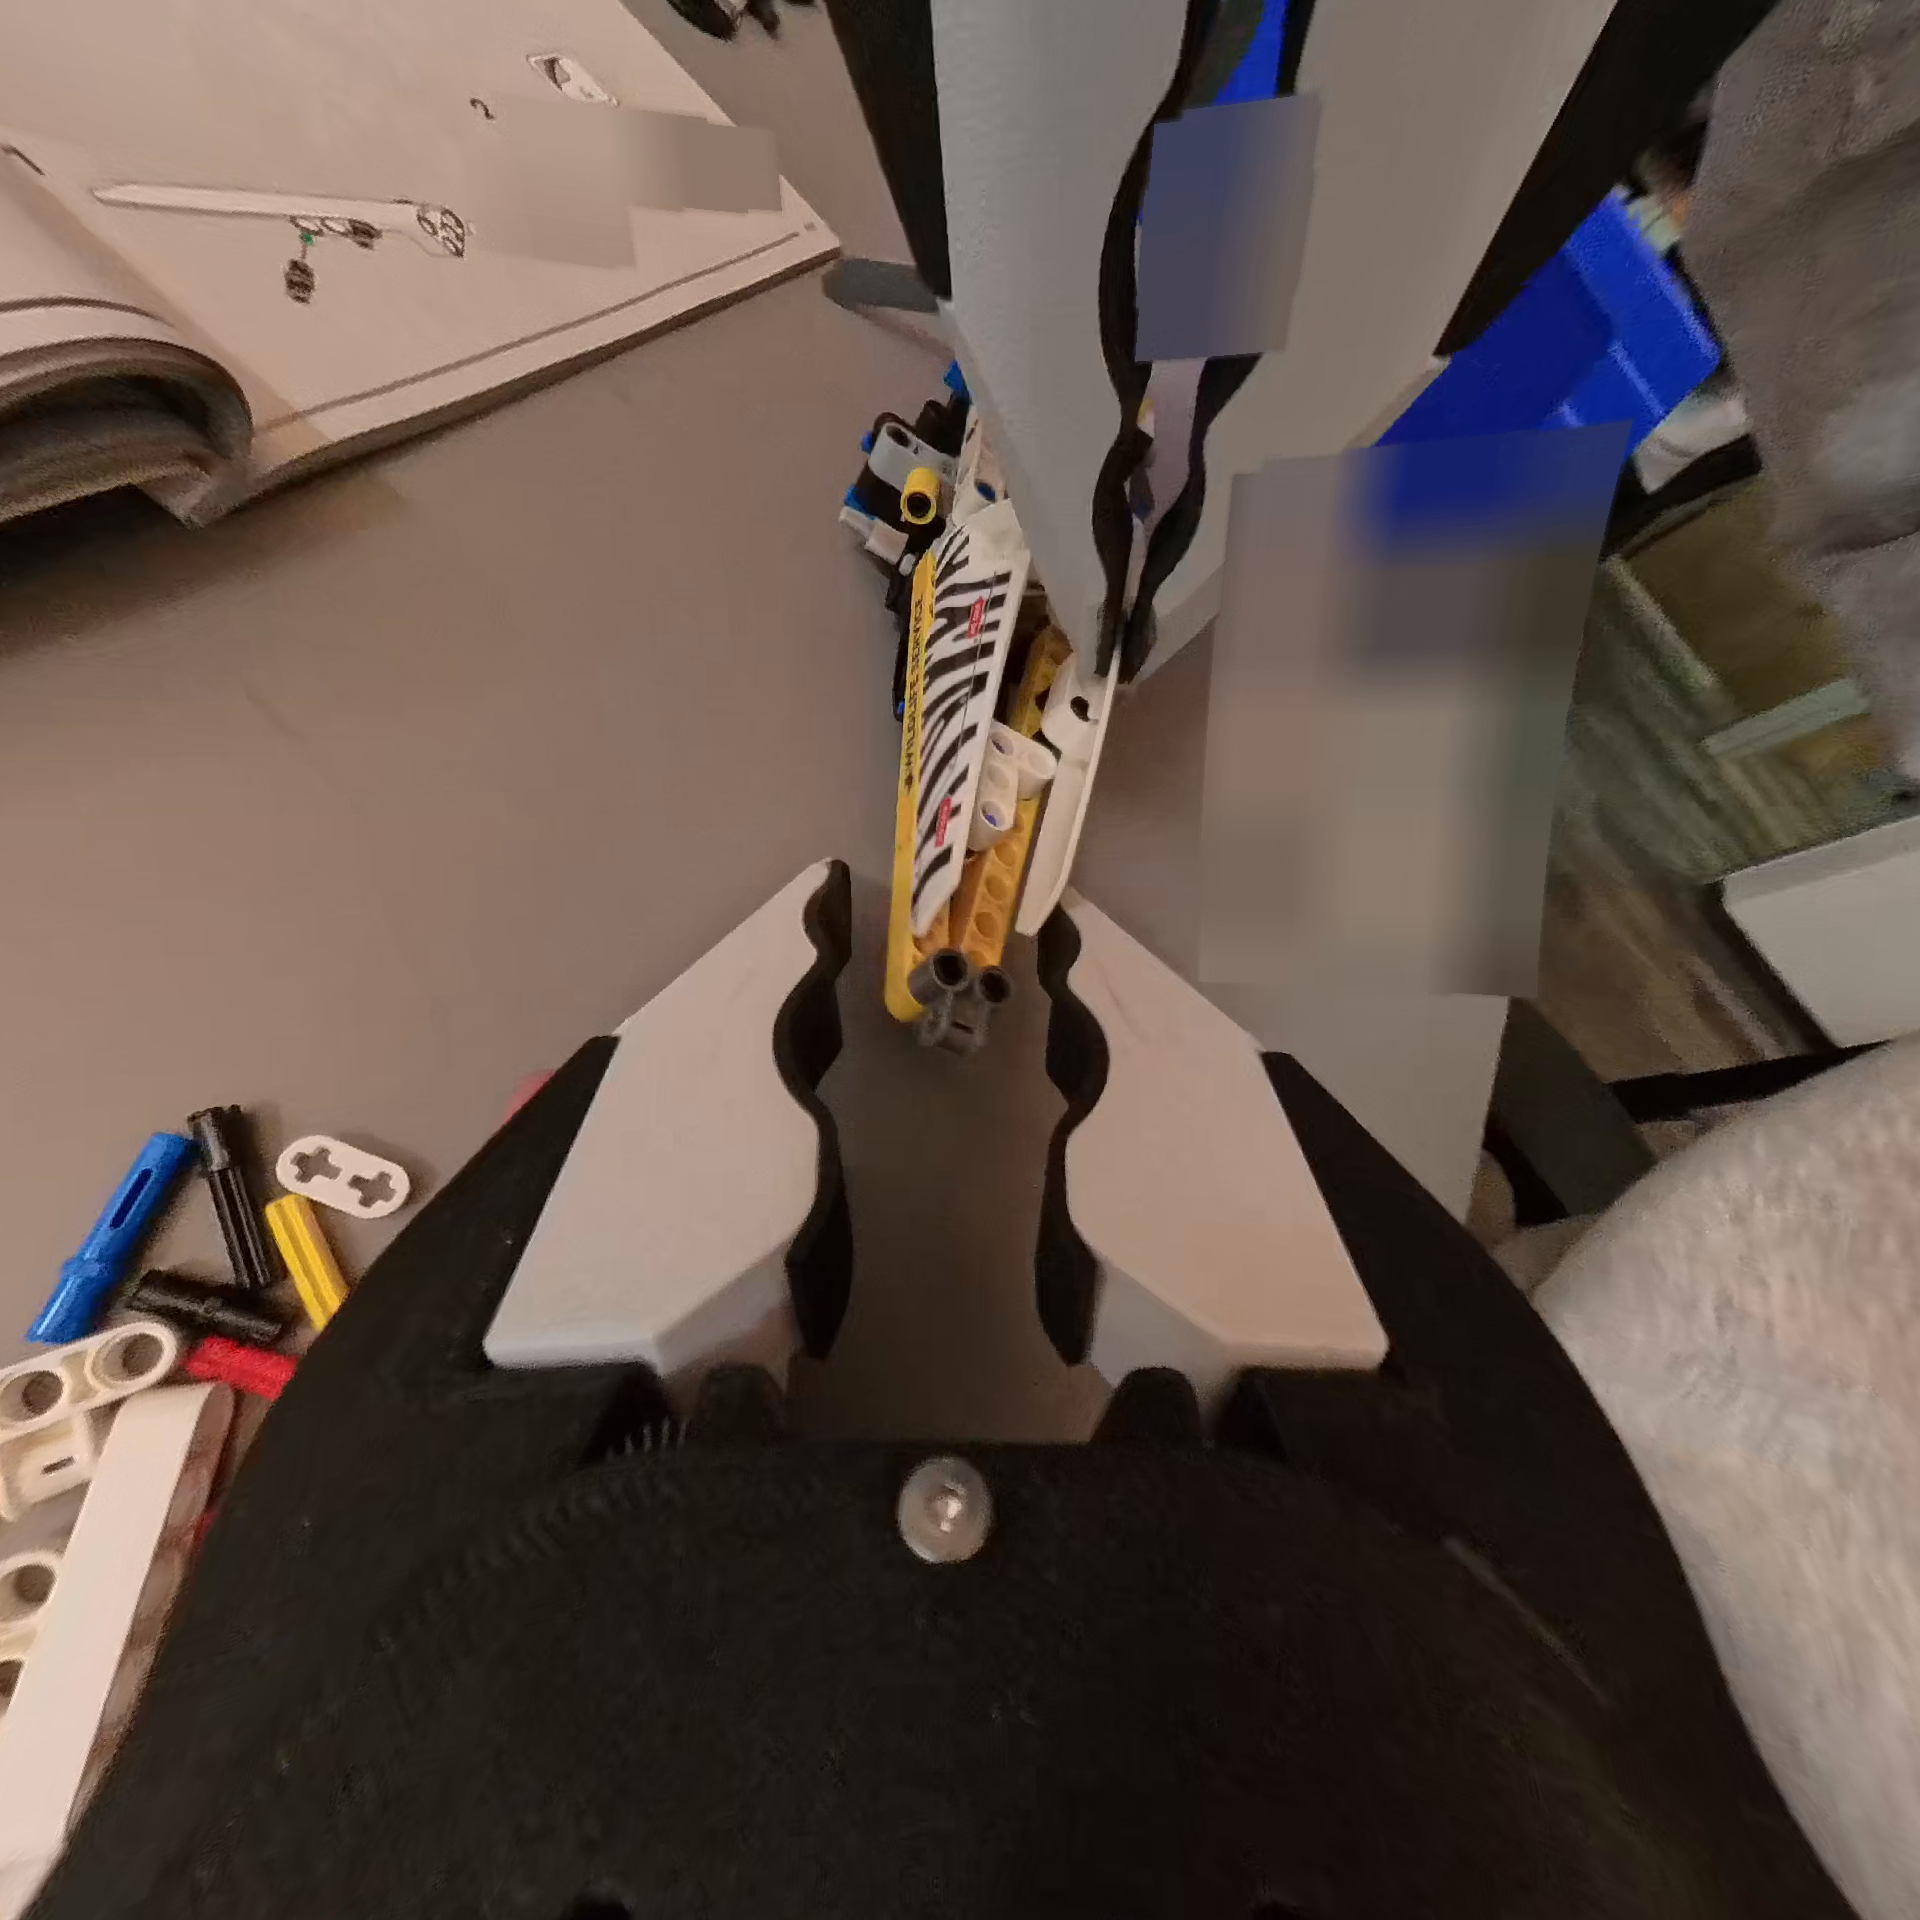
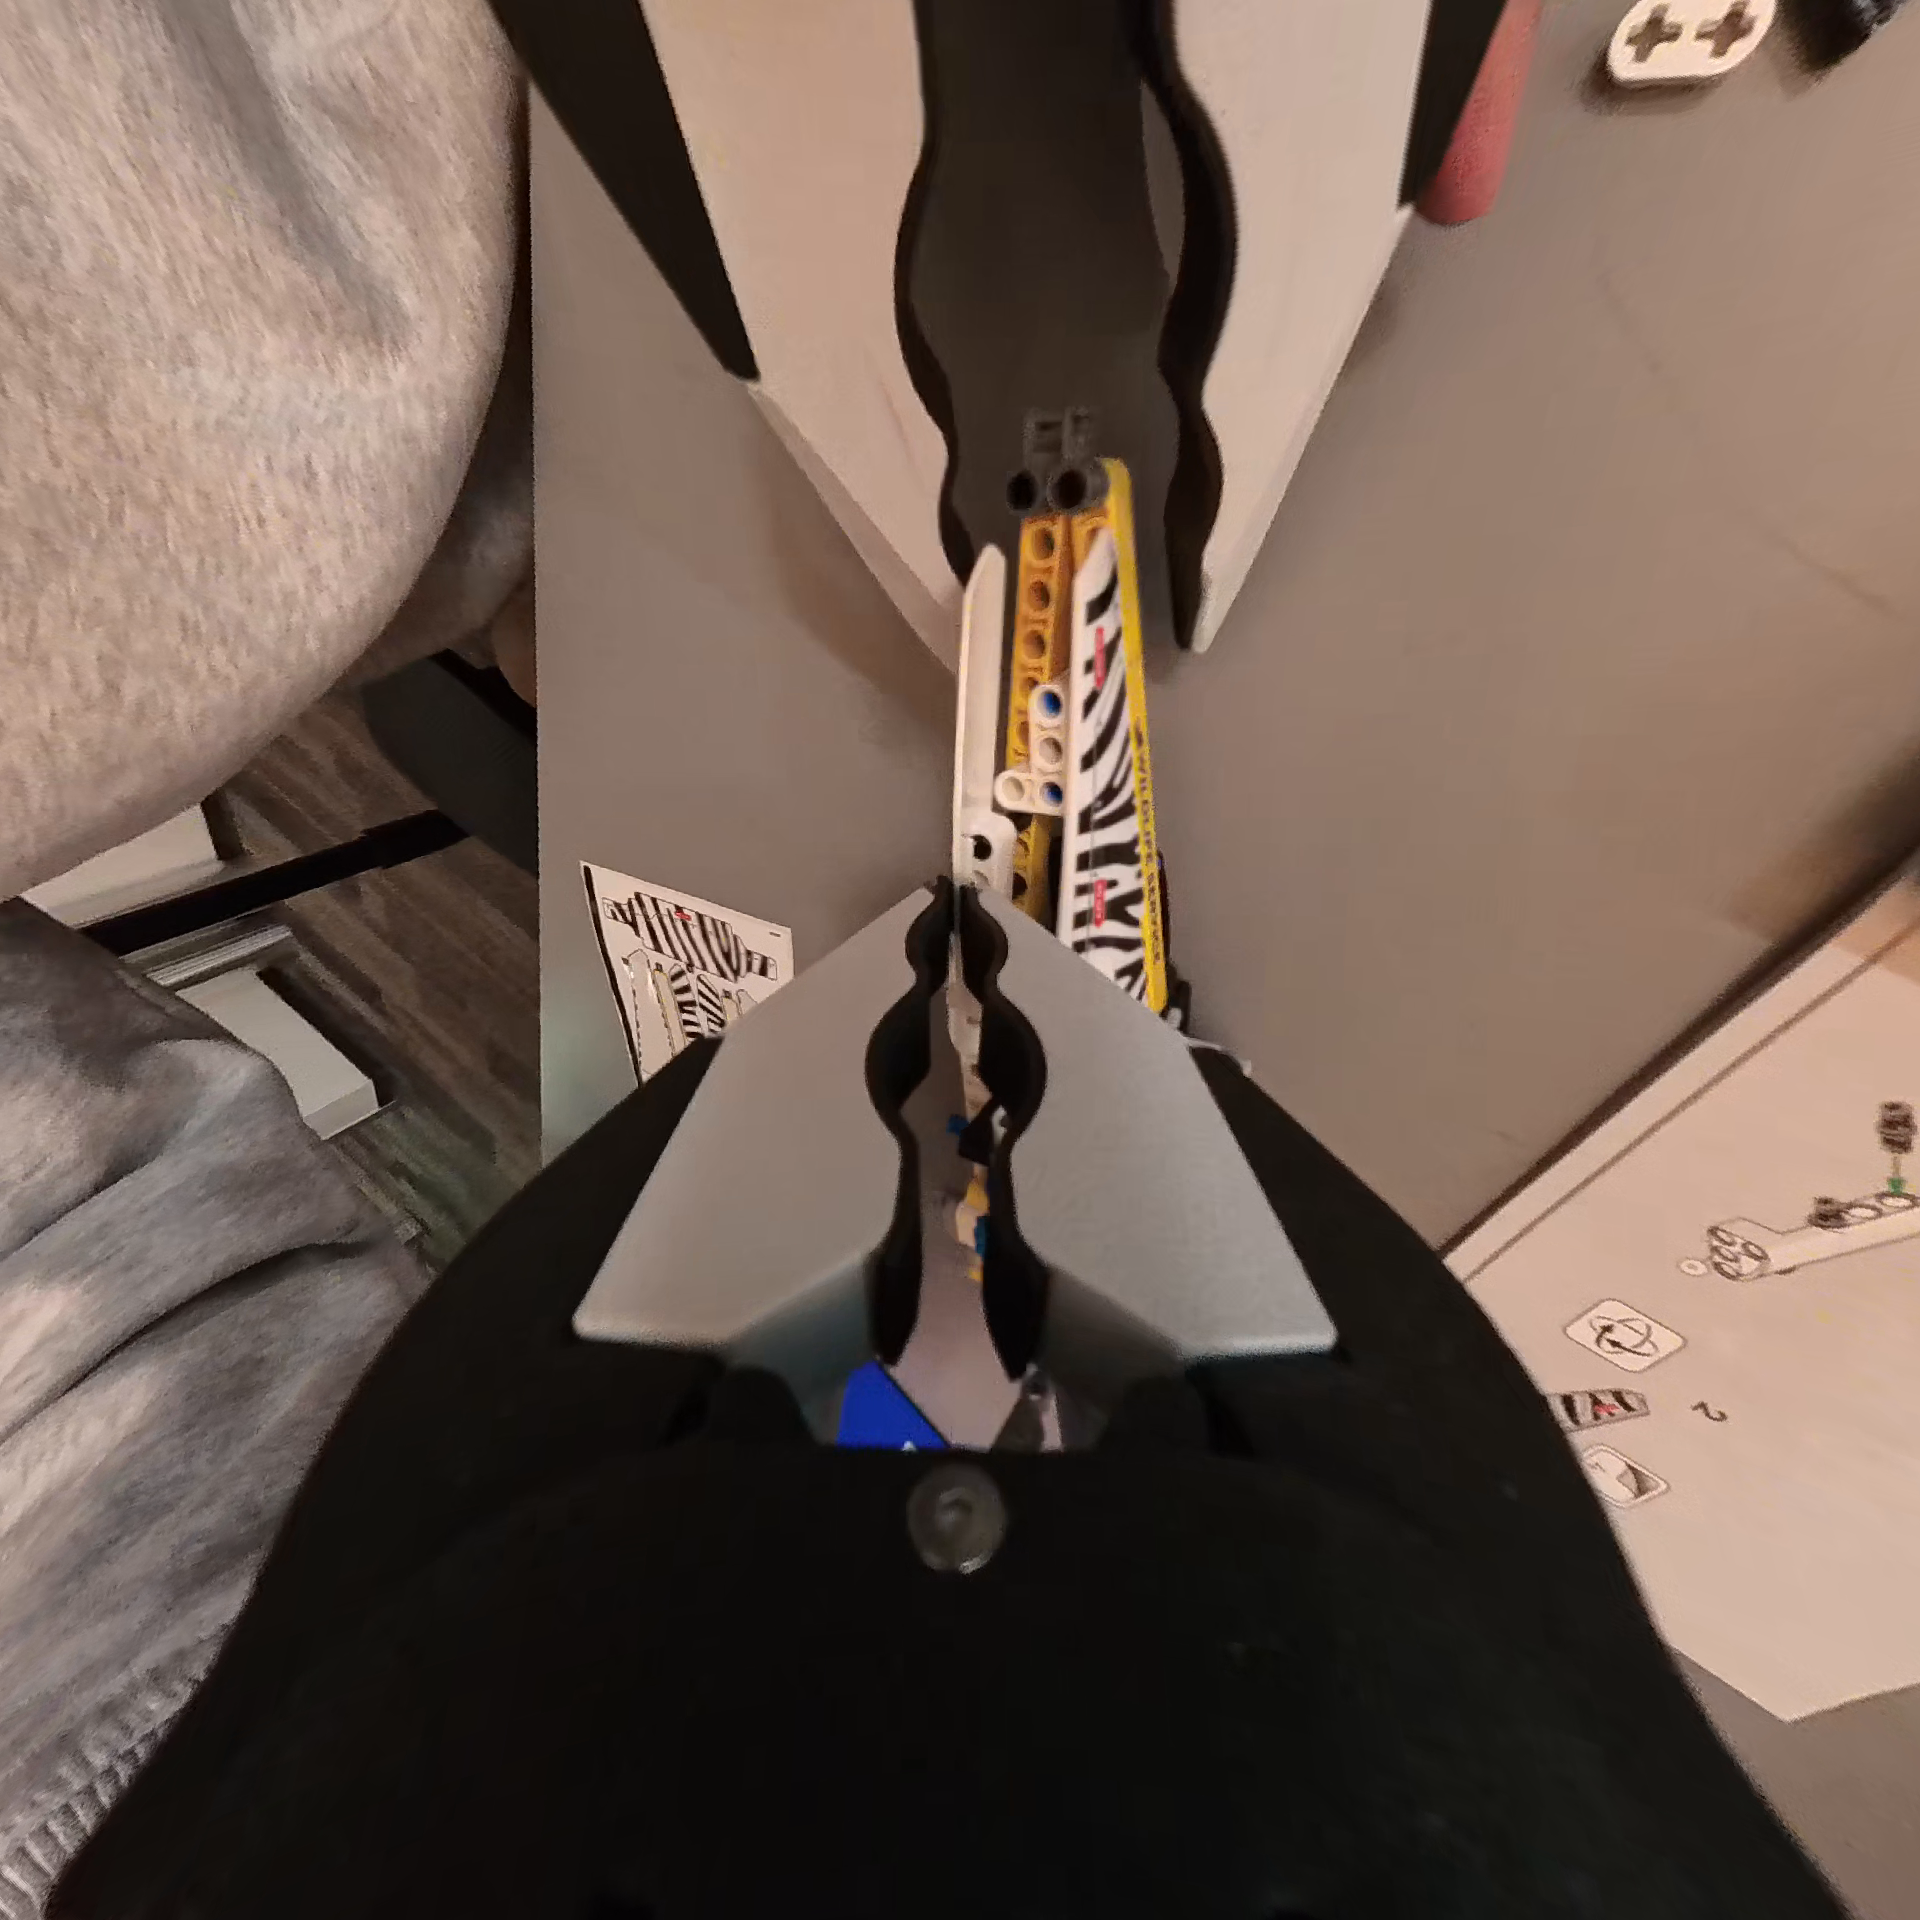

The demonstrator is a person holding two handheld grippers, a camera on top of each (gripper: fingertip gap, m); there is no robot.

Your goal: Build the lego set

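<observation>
The lego assembly (image 1: pixel 966 748) is a yellow beam with a zebra-striped panel, a white curved panel and a grey double connector (image 1: pixel 961 992) at its near end. My right gripper (image 1: pixel 1117 649) reaches in from the far side and is shut on the white panel's far end. In the right wrist view the right gripper (image 2: pixel 956 899) pinches that white panel (image 2: pixel 977 686), with the assembly (image 2: pixel 1101 727) stretching away. My left gripper (image 1: pixel 945 904) is open and empty. Its jaws stand either side of the grey connector (image 2: pixel 1055 468), not touching. The left gripper also shows in the right wrist view (image 2: pixel 1070 603).
Loose parts lie at the table's lower left: a blue pin (image 1: pixel 104 1236), a black pin (image 1: pixel 234 1195), a white cross-hole plate (image 1: pixel 343 1174), a yellow axle (image 1: pixel 307 1257) and white beams (image 1: pixel 83 1382). The instruction booklet (image 1: pixel 364 208) lies far left. A sticker sheet (image 2: pixel 675 956) sits at the table edge. A grey sleeve (image 2: pixel 208 416) is beside it. About 5 cm separates my left fingertips from my right. The yellow axle (image 1: pixel 307 1257) is about 10 cm from my left fingertips and 15 cm from my right.
</observation>
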